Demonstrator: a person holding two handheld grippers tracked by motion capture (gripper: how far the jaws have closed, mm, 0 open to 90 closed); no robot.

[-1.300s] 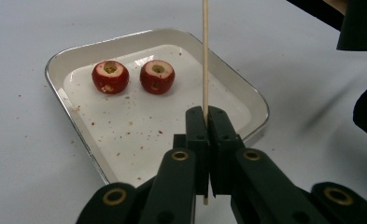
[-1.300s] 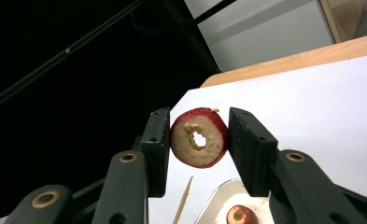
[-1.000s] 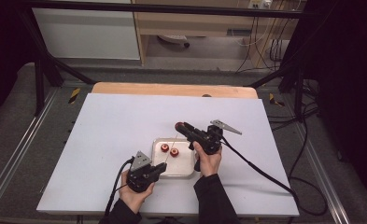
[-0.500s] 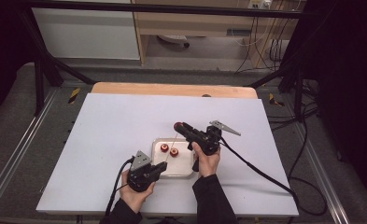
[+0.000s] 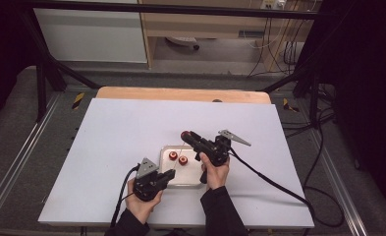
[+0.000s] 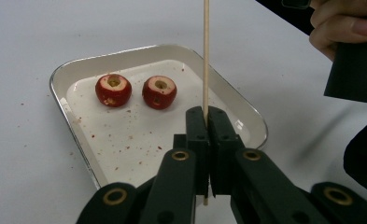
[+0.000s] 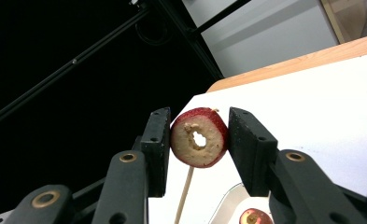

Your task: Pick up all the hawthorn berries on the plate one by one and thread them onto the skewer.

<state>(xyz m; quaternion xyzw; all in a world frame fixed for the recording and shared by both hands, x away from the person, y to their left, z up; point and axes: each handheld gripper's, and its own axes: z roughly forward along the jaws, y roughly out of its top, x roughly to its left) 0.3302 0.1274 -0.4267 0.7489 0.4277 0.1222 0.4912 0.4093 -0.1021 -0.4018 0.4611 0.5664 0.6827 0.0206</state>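
Left gripper: near the front edge of the white table, held in the person's left hand; jaws pressed together on a thin wooden skewer, clamped near its lower end
Wooden skewer: upright between the jaws in the left gripper view, running up out of the top edge; in the high view slanting up and away from the left gripper toward the right gripper
Tray: shallow white metal tray on the table between the two grippers, dotted with red crumbs
Cored fruits in tray: two small red hawthorn-like fruits, left one and right one, side by side near the far end of the tray, apart from each other, each with a hole through the middle
Held fruit: red-skinned cored fruit, pale cut face and central hole turned to the camera, raised above the far edge of the tray
Right gripper: held in the right hand, lifted off the table; jaws closed on the held fruit, one pad on each side of it
Skewer tip: seen just below the held fruit in the right gripper view; cannot tell whether touching
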